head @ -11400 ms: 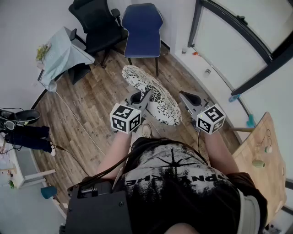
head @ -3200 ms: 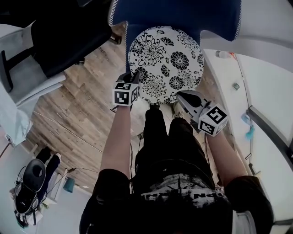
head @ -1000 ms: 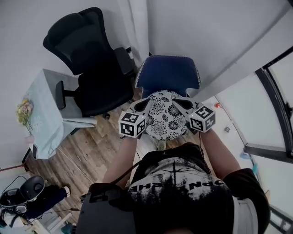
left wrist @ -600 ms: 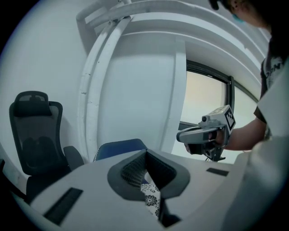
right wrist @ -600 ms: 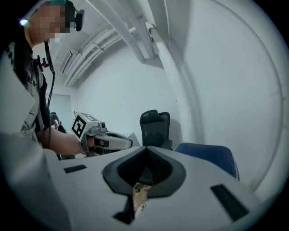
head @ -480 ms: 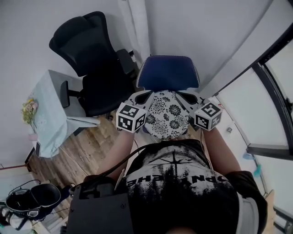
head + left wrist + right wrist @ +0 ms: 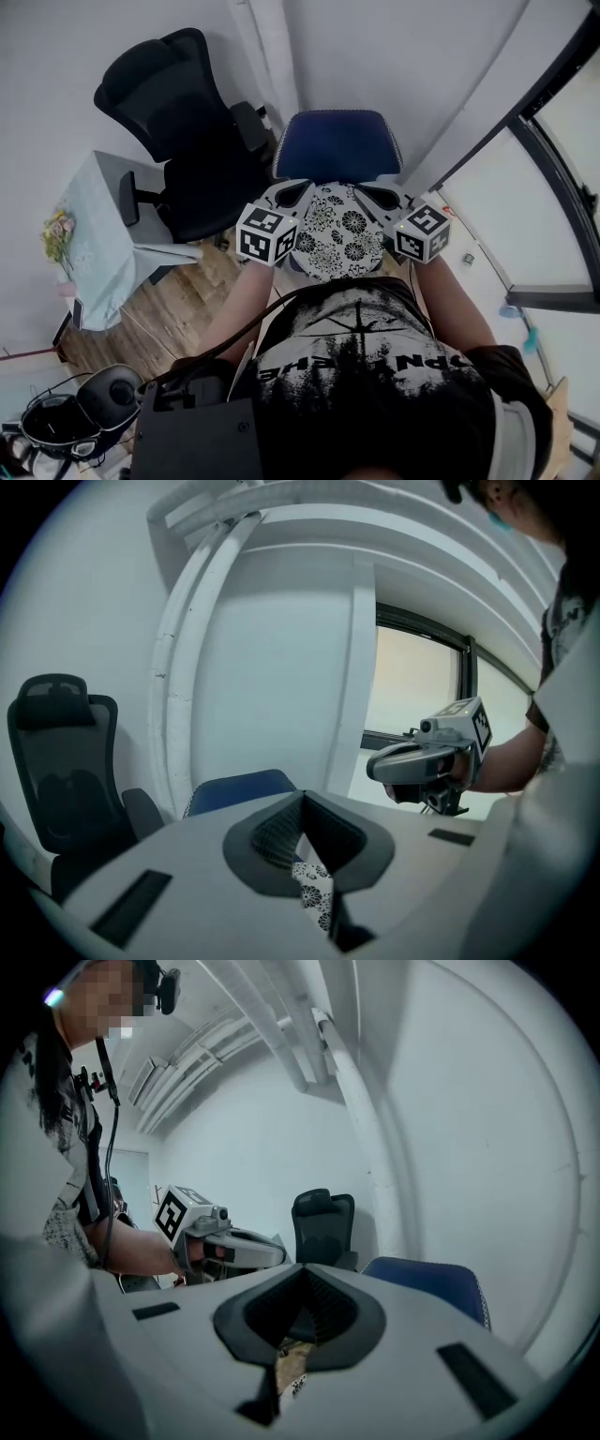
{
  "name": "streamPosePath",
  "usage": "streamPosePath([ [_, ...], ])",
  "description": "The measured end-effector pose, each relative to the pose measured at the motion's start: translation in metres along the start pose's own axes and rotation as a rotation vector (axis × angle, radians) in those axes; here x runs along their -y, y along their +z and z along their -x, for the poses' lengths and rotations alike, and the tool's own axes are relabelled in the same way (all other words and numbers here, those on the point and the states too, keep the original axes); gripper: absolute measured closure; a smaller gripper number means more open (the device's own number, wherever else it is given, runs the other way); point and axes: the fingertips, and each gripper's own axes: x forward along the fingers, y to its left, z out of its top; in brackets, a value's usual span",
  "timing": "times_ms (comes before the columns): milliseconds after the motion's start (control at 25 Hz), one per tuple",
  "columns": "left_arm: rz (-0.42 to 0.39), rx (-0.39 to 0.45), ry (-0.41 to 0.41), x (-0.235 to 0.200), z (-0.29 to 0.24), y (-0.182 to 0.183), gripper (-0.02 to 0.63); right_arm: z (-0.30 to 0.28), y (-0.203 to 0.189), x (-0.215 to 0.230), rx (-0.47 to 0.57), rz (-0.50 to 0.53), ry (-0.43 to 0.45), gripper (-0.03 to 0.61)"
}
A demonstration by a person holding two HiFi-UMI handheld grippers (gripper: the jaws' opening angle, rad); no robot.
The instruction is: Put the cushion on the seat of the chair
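Observation:
A round white cushion [image 7: 337, 246] with black flowers hangs level between my two grippers, just in front of the blue chair [image 7: 337, 145]. My left gripper [image 7: 302, 190] is shut on the cushion's left rim. My right gripper [image 7: 366, 192] is shut on its right rim. In the left gripper view the jaws [image 7: 302, 803] are closed and a strip of patterned cushion [image 7: 314, 892] shows below them, with the blue chair [image 7: 239, 789] behind. In the right gripper view the closed jaws [image 7: 302, 1312] hide most of the cushion [image 7: 292, 1387]. The blue seat under the cushion is hidden.
A black office chair [image 7: 187, 131] stands left of the blue chair. Further left is a small table with a pale cloth [image 7: 103, 234] and flowers [image 7: 56, 230]. White walls and a pillar [image 7: 267, 56] are behind, with a window frame [image 7: 553, 112] at right.
Since the first frame the cushion came off the floor to the blue chair. Over the last second both grippers rose a little with it, still shut on its rim.

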Motion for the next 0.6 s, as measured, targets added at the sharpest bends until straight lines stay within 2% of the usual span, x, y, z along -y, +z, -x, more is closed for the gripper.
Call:
streamPosePath([
  [600, -0.013, -0.016, -0.023, 0.013, -0.013, -0.001, 0.598, 0.012, -0.007, 0.007, -0.031, -0.004, -0.025, 0.560],
])
